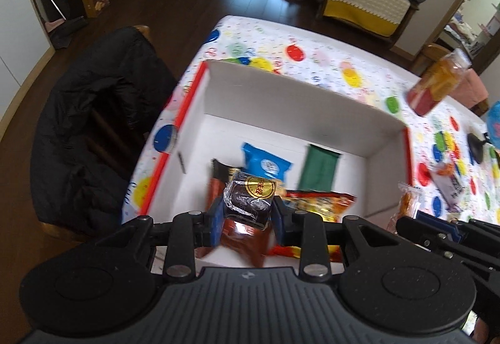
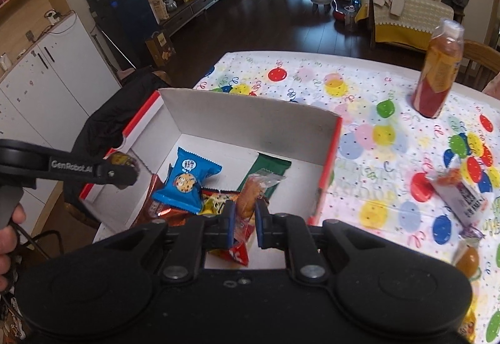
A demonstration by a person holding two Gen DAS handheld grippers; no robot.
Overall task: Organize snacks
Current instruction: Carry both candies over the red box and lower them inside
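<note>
Snacks lie in an open white box with red outer edges, directly ahead of both tools on a desk covered with a balloon-print cloth.

Left wrist view: the left tool is clamped on a dark brown wrapped cake bearing a gold round label, held above the near part of the box. Beyond its tips lie a blue cookie packet and a green packet; a red-and-yellow noodle packet lies just to the tool's right, and a brown foil packet lies beneath the tips. Motion blur softens the box contents here. The right tool appears only as a black edge at lower right.

Right wrist view: the right tool is pinched on an orange-brown pastry in a clear wrapper, also over the near part of the box. This view shows the cookie printed on the blue packet sharply, and the left tool from the side, off to the left over the box's left wall, though the cake is barely visible there.

To the right of the box, the right view shows an upright juice bottle at the far right, a white carton lying flat, and a wrapped orange snack nearer the tool.
</note>
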